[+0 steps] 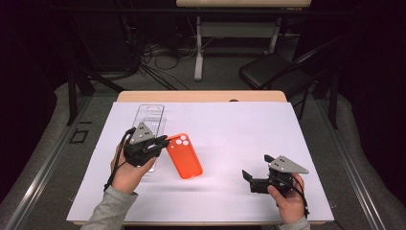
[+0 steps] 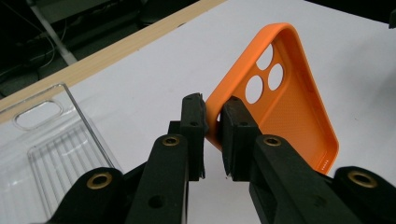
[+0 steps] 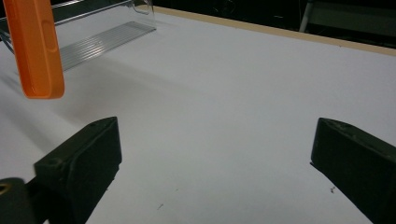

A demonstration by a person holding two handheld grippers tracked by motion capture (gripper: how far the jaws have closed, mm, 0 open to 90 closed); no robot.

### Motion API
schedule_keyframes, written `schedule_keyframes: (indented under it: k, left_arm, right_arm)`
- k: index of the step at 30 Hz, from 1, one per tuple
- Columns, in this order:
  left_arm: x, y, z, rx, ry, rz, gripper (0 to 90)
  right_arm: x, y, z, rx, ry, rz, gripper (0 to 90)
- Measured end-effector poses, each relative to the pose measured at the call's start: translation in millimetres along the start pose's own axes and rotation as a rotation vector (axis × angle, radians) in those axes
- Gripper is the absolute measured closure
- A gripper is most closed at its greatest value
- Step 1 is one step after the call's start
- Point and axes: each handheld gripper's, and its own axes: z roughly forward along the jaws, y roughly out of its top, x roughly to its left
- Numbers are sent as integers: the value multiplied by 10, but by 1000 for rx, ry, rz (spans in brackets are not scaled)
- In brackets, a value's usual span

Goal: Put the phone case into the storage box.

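One thin rim is all the left hand-held gripper (image 2: pixel 212 135) pinches of the orange phone case (image 2: pixel 280 98), lifted at frame centre, so it may twist loose; the right hand-held gripper (image 3: pixel 215 158) gapes empty.

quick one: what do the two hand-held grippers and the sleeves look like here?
Both hand-held grippers, left and right, are black, each topped by a grey three-cornered plate with small dark holes and trailing a black cable. The left one's blocky jaws sit on arms with brass-coloured pivot rings; its pads are flat and rectangular. Grey sleeves cover the forearms.
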Motion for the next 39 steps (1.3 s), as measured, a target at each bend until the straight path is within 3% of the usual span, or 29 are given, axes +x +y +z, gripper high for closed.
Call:
schedule_keyframes:
  k: [4,10,20,29,39]
  left_arm:
    - [36,61,-10,-19,3,5,807]
    - [99,134,0,-18,8,17,807]
    - [255,271,-12,-59,36,89,807]
    - [436,366,-1,-56,44,90,806]
    - [568,439,126,-37,48,107,807]
  right_arm:
    - [-21,-21,0,3,-10,20,0]
    - [-48,-52,15,10,-34,9,0]
    - [-73,-86,13,-7,-52,10,0]
    - [-50,-109,16,1,-48,11,0]
    - [-56,-113,20,-2,-43,13,0]
